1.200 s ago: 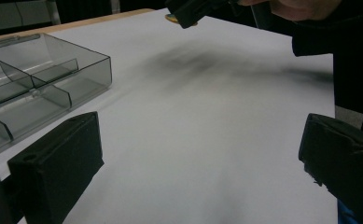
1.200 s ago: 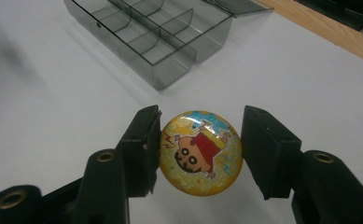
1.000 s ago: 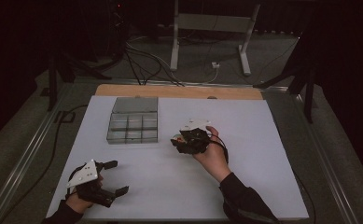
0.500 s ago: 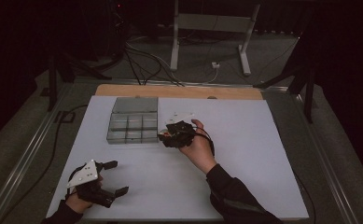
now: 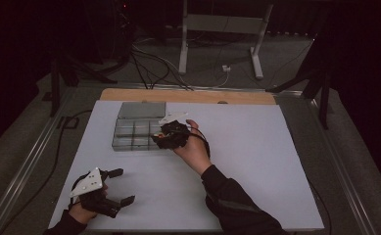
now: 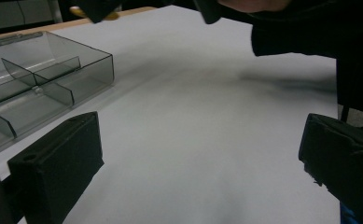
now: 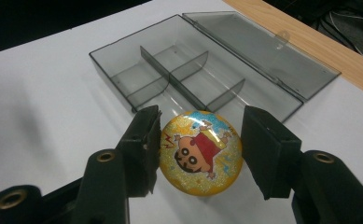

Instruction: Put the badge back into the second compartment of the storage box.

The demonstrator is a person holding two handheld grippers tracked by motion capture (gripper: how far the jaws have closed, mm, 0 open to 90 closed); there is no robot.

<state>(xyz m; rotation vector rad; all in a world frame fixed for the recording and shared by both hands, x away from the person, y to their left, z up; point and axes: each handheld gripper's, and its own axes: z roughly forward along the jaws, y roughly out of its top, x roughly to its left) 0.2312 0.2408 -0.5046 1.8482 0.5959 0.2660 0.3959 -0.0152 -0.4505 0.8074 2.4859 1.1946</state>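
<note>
A: White table [image 5: 256, 161] in a dark room, wooden strip along the far edge. Held by the right gripper [image 7: 200, 149]?

B: Yellow glittery ball [image 7: 200, 158] with a cartoon figure, clamped between both pads, jaws closed on it.

A: Beyond those jaws?

B: Clear compartment box [image 7: 188, 79], lid open, just past the ball and below it.

A: Left gripper [image 5: 119, 187]?

B: Low near the table's front edge, jaws spread, nothing between them; well apart from the ball.
</note>
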